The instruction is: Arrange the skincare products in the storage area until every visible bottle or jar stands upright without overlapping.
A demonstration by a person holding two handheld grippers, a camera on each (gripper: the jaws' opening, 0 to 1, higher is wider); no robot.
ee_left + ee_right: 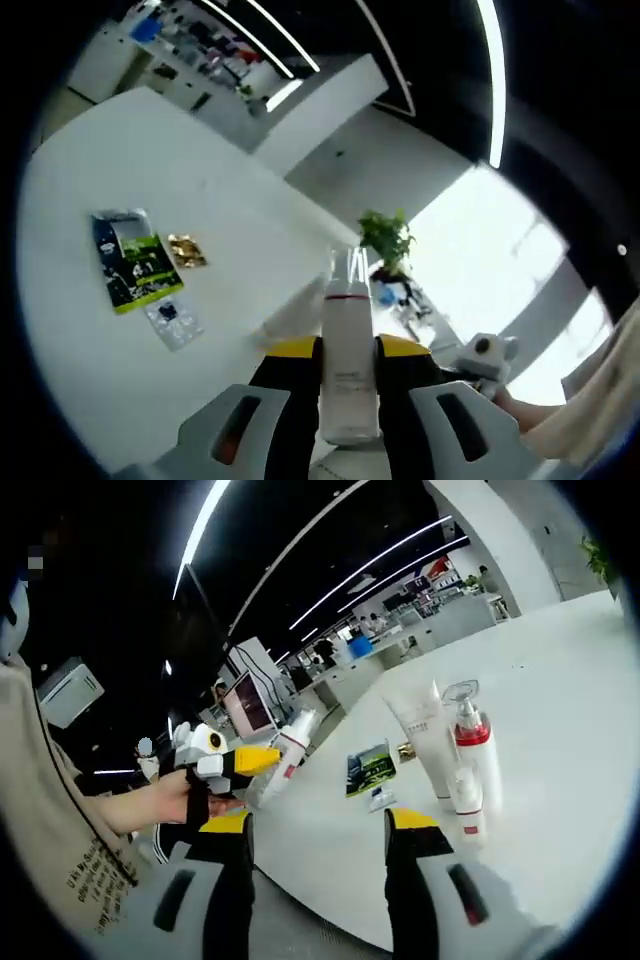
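**Now: one tube in hand, three products standing**

Left gripper view: left gripper (348,395) pinches a white tube (347,360) between its jaws, held lengthwise above the white table (120,170), probably for standing upright. Sachets (135,258) lie well apart.

Right gripper view: right gripper (318,855) spread, holding nothing. Upright tube (422,735), red-collared pump bottle (476,750) and small bottle (466,800) cluster close together, possibly overlapping.

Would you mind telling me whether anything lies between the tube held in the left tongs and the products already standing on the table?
Nothing visible does. The left tongs hold the tube off the table edge; only bare table and flat sachets lie before the standing bottles.
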